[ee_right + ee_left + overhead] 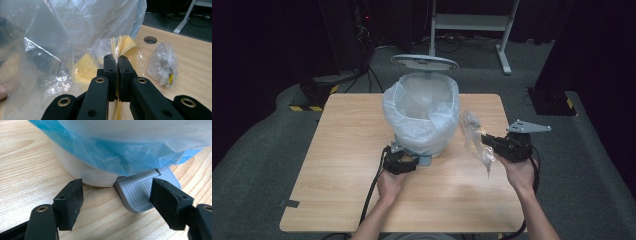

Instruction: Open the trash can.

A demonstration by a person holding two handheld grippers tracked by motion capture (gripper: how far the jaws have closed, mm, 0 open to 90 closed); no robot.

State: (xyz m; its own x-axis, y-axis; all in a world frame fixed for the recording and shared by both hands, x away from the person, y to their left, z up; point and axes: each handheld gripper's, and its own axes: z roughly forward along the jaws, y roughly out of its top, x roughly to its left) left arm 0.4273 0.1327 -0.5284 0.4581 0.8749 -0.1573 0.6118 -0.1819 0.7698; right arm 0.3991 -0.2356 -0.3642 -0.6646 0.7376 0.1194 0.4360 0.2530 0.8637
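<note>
Wooden and pale, the bench (342, 150) carries one white pedal bin (424, 142) lined with a thin blue-tinted plastic liner (412, 112), its round grey lid (424, 62) raised behind. Against the bin's base, the left hand-held gripper (412, 164) lies low on the bench, its jaws apart on either side of the grey ribbed foot pedal (140, 195), not pressing it. To the bin's right, the right hand-held gripper (484, 140) is raised off the bench, jaws clamped on one clear crinkled plastic bag (45, 45) with yellow sheets (85, 68) inside. One small crumpled clear wrapper (163, 63) lies beyond on the bench.
</note>
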